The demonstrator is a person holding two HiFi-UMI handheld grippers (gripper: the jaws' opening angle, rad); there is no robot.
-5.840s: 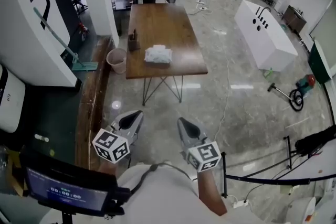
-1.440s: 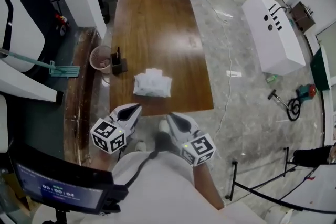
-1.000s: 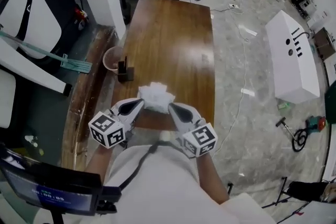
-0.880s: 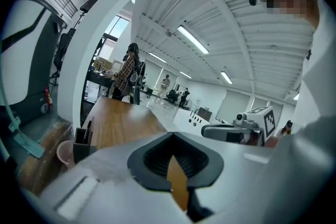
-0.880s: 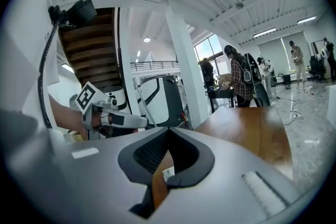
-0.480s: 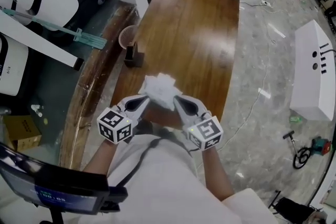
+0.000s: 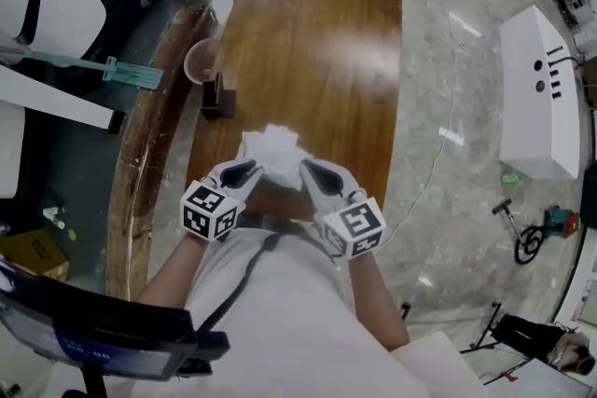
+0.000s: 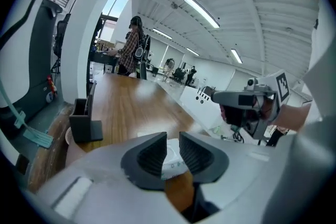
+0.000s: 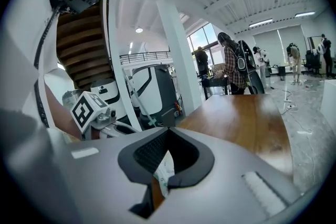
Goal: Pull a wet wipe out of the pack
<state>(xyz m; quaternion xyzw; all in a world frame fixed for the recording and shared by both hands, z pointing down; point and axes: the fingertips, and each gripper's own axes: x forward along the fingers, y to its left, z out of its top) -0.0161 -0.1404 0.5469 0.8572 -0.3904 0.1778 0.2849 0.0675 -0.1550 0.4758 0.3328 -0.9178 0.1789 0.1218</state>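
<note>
**A:** Left fingers (image 8: pixel 152 153) are released and have just been opening. The pack (image 8: pixel 172 160) shows through their gap, but neither pad presses on it.

**B:** And the right fingers (image 9: pixel 152 152)?

**A:** Clenched tip to tip, with nothing pinched that I can see. The pack sits just beyond them.

**B:** So where exactly is it?

**A:** Lying at the near end of the bench (image 7: pixel 317 42), between the two pairs of fingers. The left pair is at its left side and the right pair at its right.

**B:** How would you go about the pull?

**A:** My judgement is to use the clenched right fingers to pin the pack down near one edge. Then bring the open left ones over the opening, nip only the top sheet and draw it straight up, steadily. A sideways tug would likely drag the whole pack along, and a deep bite could bring up several wipes at once.

**B:** Is a wipe already sticking out?

**A:** I cannot tell. The top looks white and rumpled, but the opening isn't clear.

**B:** Any other containers?

**A:** A dark holder (image 7: pixel 216 96) stands at the bench's left edge, farther off. Its contents are hidden. A round bin (image 7: pixel 199 61) stands on the floor just left of the bench, and I can't make out what is inside it either.
</note>
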